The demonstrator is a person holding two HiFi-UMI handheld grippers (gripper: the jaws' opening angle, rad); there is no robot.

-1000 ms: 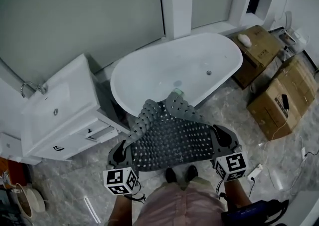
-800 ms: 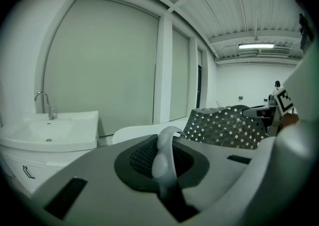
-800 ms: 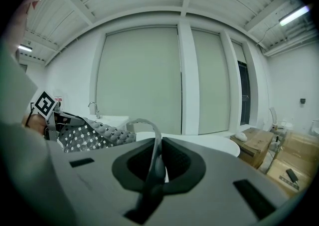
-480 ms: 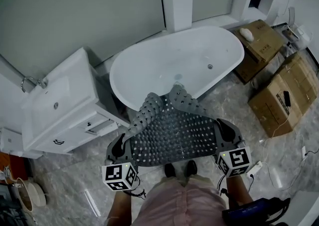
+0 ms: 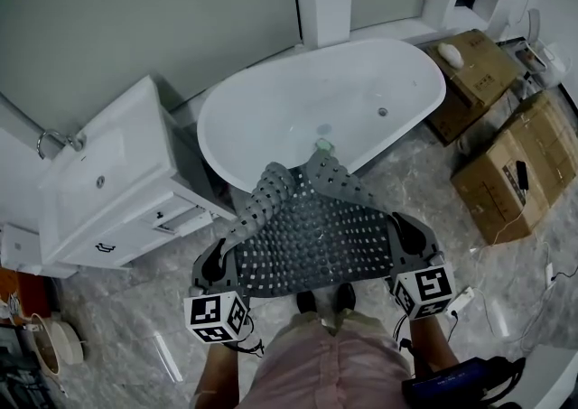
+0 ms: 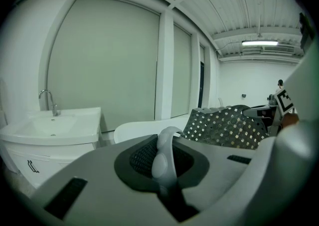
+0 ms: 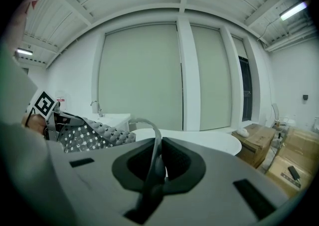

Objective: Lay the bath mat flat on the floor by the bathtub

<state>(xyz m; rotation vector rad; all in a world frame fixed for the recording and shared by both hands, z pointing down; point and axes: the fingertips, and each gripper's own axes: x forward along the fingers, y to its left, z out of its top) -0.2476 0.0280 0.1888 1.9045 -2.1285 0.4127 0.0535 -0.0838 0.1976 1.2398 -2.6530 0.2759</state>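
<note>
Left tool point(image 5: 217, 264) and right tool point(image 5: 408, 240) each pinch a near corner of the bath mat point(image 5: 316, 236) — so it hangs spread above the floor point(image 5: 424, 172) beside the bathtub point(image 5: 289, 118), ready to lower flat.

Grey bath mat point(image 5: 316, 236) before white bathtub point(image 5: 289, 114)

A bathroom mock-up: bathtub point(image 5: 316, 118), vanity sink point(image 5: 95, 186), marble floor point(image 5: 424, 190), cardboard boxes point(image 5: 506, 172).
</note>
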